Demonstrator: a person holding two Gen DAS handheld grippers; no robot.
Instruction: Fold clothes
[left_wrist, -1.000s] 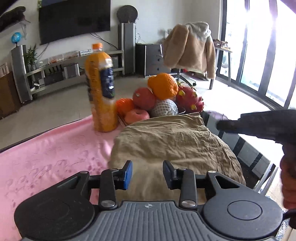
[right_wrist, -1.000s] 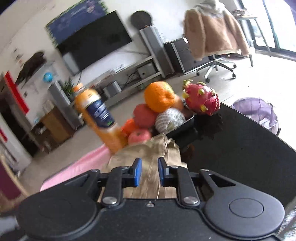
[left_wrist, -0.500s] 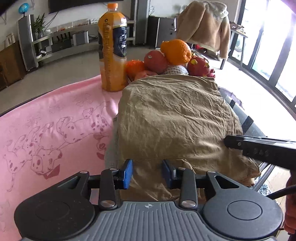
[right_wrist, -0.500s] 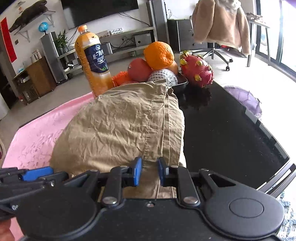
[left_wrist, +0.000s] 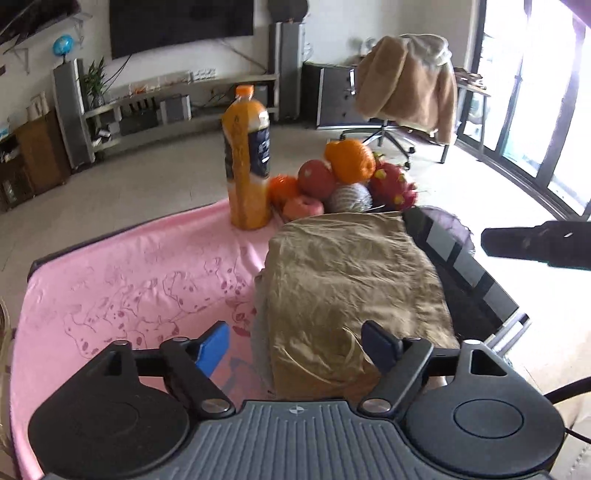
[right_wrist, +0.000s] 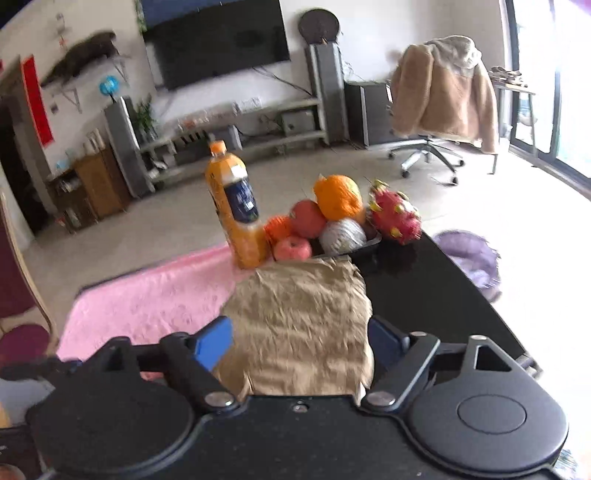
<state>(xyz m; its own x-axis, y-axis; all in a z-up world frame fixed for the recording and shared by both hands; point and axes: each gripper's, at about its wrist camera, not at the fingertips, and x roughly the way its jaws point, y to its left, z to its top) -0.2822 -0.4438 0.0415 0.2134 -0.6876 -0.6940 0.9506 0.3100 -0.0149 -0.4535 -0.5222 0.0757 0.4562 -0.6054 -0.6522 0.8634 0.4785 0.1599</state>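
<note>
A tan garment (left_wrist: 351, 284) lies folded into a compact rectangle on the table, partly on the pink cloth (left_wrist: 129, 266) and partly on the black tabletop (left_wrist: 469, 291). It also shows in the right wrist view (right_wrist: 303, 325). My left gripper (left_wrist: 299, 345) is open and empty, raised just above the garment's near edge. My right gripper (right_wrist: 301, 343) is open and empty, also above the near edge. The right gripper's dark body (left_wrist: 539, 243) shows at the right in the left wrist view.
An orange juice bottle (left_wrist: 246, 162) stands just beyond the garment on the pink cloth. A black tray of fruit (left_wrist: 343, 184) sits beside it, touching the garment's far edge. The table's right edge (left_wrist: 513, 321) is close. A chair with a tan coat (left_wrist: 406, 92) stands beyond.
Both grippers have opened wide, let go of the garment's near edge and pulled up and back. The garment stays folded on the table.
</note>
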